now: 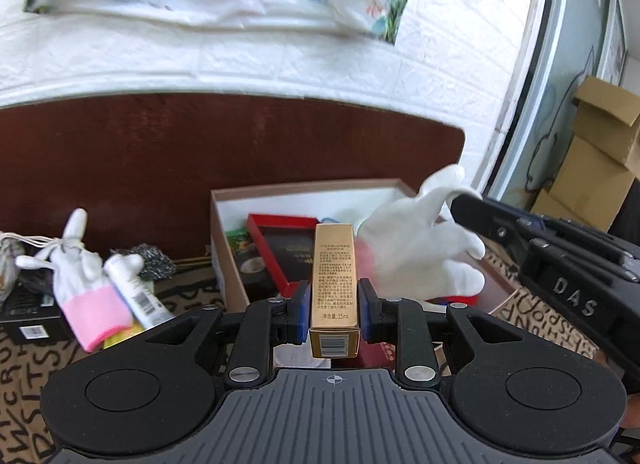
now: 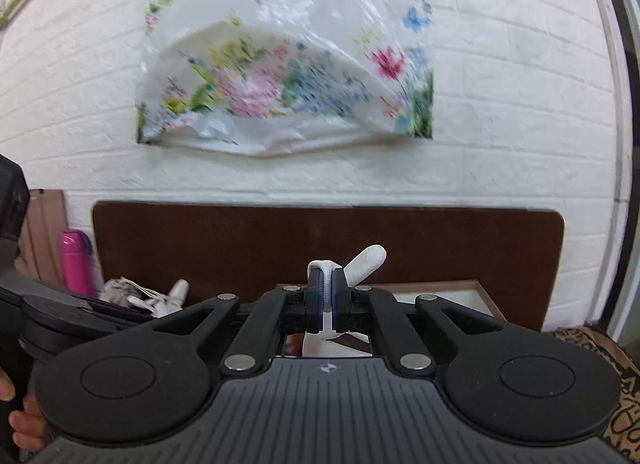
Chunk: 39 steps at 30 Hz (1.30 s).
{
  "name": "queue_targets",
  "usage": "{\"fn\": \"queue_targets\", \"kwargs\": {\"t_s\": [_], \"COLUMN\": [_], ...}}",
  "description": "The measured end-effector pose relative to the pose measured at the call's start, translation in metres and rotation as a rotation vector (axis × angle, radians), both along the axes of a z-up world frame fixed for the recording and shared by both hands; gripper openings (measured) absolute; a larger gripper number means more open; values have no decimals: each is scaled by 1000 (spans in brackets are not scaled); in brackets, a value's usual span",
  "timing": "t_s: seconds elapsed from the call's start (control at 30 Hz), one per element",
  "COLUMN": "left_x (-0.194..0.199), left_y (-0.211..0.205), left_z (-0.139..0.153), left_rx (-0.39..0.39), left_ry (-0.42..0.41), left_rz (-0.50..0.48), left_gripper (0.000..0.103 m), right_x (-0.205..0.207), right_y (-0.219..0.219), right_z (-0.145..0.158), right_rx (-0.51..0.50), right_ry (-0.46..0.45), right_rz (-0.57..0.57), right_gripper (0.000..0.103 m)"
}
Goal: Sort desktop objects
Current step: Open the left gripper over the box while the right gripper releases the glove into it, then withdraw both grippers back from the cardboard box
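My left gripper (image 1: 334, 310) is shut on a slim gold carton (image 1: 334, 268) and holds it upright in front of an open brown cardboard box (image 1: 280, 194). My right gripper (image 2: 328, 298) is shut on a white glove (image 2: 366, 264). In the left wrist view that glove (image 1: 420, 248) hangs from the right gripper's fingers (image 1: 466, 210) over the box's right side. Inside the box lie a red tray (image 1: 280, 248) and a green packet (image 1: 240, 242).
Left of the box lie a second white glove with a pink cuff (image 1: 86, 268), a white tube (image 1: 134, 288), a steel scourer (image 1: 150, 260) and a black carton (image 1: 28, 312). A dark red board (image 1: 200, 144) stands behind. A pink bottle (image 2: 76, 262) stands at far left.
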State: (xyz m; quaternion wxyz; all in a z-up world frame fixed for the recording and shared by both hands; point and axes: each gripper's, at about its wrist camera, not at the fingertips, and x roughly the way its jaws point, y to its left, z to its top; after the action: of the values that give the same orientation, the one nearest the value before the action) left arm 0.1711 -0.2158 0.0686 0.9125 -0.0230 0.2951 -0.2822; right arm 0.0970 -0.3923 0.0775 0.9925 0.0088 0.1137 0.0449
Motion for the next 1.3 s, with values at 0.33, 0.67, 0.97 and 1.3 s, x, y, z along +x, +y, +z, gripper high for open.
{"fn": "queue_targets", "kwargs": {"t_s": [0.33, 0.67, 0.97, 1.3], "left_x": [29, 20, 28, 4], "left_y": [-30, -43, -36, -17], "left_z": [-45, -42, -52, -28], "left_rx": [47, 50, 33, -55], "left_ry": [82, 34, 82, -7], "left_rz": [-21, -79, -38, 86], "left_gripper": [23, 24, 40, 103], "right_x": [32, 46, 44, 22], "right_y": [-44, -61, -60, -40], "right_z": [-57, -68, -71, -61], "right_rx": [44, 70, 56, -48], "right_ry": [143, 164, 178, 108], "right_rz": [-118, -199, -202, -218], "right_gripper": [5, 5, 9, 100]}}
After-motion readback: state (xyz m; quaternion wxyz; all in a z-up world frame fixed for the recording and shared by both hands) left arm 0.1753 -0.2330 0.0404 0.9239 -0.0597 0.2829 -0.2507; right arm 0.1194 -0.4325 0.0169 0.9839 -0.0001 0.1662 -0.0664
